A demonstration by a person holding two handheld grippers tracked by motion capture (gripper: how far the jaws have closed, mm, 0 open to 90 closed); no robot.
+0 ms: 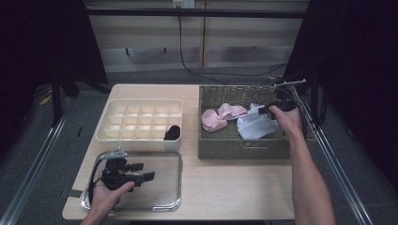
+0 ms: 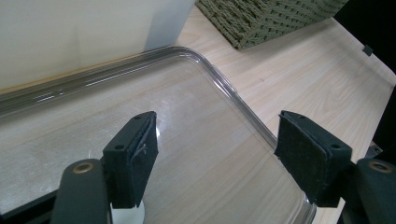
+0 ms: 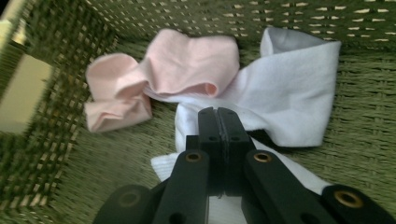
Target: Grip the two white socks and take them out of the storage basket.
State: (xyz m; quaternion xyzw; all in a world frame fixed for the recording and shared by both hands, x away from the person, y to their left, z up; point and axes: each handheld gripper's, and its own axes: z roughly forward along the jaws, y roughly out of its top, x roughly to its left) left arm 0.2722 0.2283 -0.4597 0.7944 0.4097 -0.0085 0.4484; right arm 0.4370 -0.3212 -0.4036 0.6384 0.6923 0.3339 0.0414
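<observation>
My right gripper [image 1: 264, 110] reaches into the green wicker basket [image 1: 234, 146] at the right of the table. Its jaws [image 3: 218, 116] are shut, pinching a fold of the white sock [image 3: 299, 79] that lies under them. Pink socks [image 3: 187, 60] lie just beyond, towards the basket's left end [image 1: 218, 116]. The white sock [image 1: 256, 126] is spread beside the hand. My left gripper [image 1: 143, 171] rests low over a clear plastic tray [image 1: 164, 204] at the front left. It is open [image 2: 217, 149], with nothing between its pads.
A cream divided organiser [image 1: 141, 103] stands behind the clear tray, with a black sock [image 1: 172, 132] in its front right compartment. Bare wooden tabletop [image 1: 234, 187] lies between the tray and the basket. The basket's woven wall [image 2: 271, 23] is close to the tray's corner.
</observation>
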